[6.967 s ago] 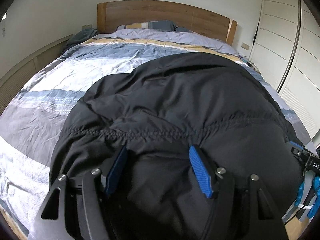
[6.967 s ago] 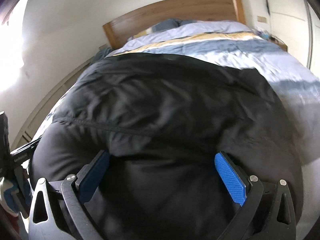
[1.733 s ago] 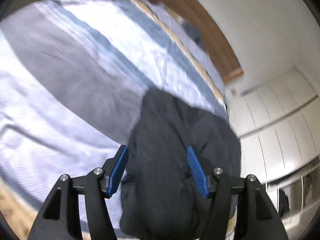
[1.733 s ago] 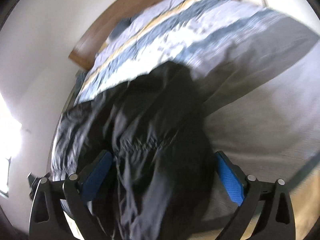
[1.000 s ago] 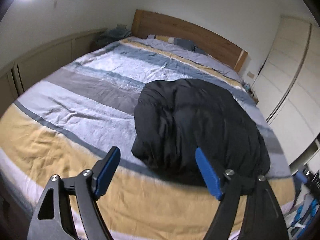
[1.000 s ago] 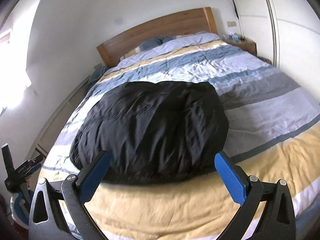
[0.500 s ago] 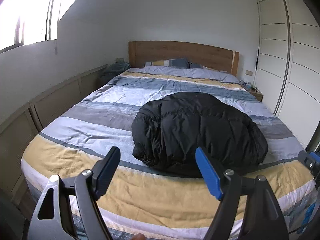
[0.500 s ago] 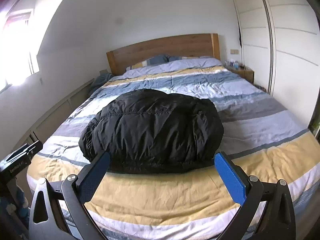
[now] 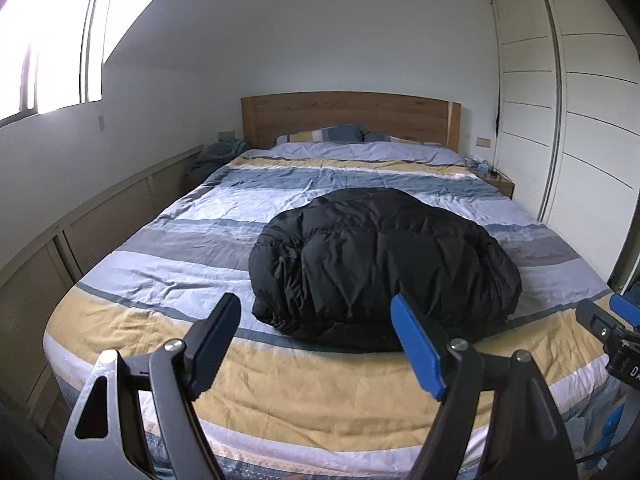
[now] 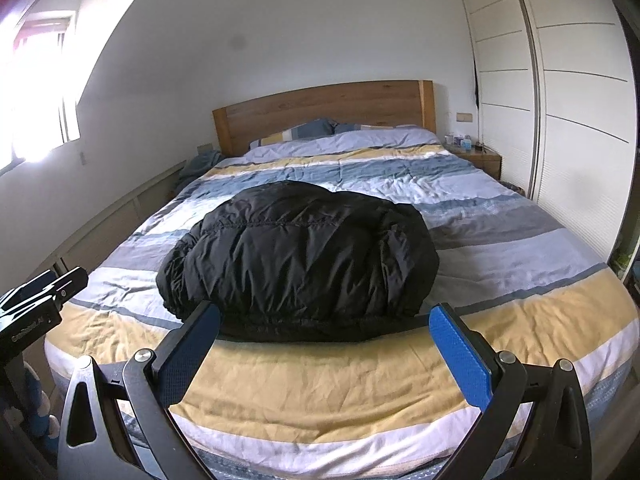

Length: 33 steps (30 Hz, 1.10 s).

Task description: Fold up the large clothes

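A black puffy jacket lies folded in a rounded bundle on the striped bed, toward the foot end; it also shows in the right wrist view. My left gripper is open and empty, held back from the foot of the bed, apart from the jacket. My right gripper is open and empty too, also off the bed's foot edge. Each gripper's body shows at the edge of the other's view.
The bed has a wooden headboard with pillows. White wardrobe doors line the right wall. A low panelled ledge runs along the left wall. A nightstand stands at the back right.
Both grippers have pulled back from the jacket to beyond the foot of the bed and levelled out. The jacket lies released on the bed. Both stay open.
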Each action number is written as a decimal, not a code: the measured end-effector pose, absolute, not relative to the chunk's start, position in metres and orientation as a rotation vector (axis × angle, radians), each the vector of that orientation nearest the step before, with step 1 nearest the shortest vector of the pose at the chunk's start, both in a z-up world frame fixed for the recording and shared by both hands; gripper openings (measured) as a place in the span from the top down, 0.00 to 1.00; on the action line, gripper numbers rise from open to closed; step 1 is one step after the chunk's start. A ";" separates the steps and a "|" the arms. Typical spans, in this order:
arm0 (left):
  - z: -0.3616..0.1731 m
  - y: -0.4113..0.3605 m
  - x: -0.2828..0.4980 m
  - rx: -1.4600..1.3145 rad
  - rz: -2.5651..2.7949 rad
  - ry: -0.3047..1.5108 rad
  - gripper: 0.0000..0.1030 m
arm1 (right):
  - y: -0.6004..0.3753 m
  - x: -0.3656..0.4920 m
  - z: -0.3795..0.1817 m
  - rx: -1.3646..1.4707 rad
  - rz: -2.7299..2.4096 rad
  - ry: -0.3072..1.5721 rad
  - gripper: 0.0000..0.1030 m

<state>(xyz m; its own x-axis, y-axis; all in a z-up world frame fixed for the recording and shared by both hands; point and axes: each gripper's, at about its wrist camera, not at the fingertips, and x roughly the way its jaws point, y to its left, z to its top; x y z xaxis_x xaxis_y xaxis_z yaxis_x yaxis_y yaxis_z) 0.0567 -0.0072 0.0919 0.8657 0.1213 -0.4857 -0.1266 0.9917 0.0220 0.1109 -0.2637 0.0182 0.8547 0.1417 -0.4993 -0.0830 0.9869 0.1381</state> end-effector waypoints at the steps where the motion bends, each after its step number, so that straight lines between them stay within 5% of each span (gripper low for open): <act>1: 0.090 -0.008 0.058 -0.009 0.128 0.511 0.26 | -0.264 0.111 0.017 0.115 0.116 0.534 0.00; 33: 0.027 -0.015 0.121 0.024 0.070 0.665 0.26 | -0.259 0.161 -0.036 0.058 0.078 0.667 0.00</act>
<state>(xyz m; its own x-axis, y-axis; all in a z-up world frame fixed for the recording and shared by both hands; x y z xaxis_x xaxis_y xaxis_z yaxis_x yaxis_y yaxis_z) 0.1213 -0.0149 0.0267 0.7844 0.0731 -0.6159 -0.0574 0.9973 0.0453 0.1614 -0.2591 -0.0364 0.7827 0.0910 -0.6157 -0.0536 0.9954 0.0790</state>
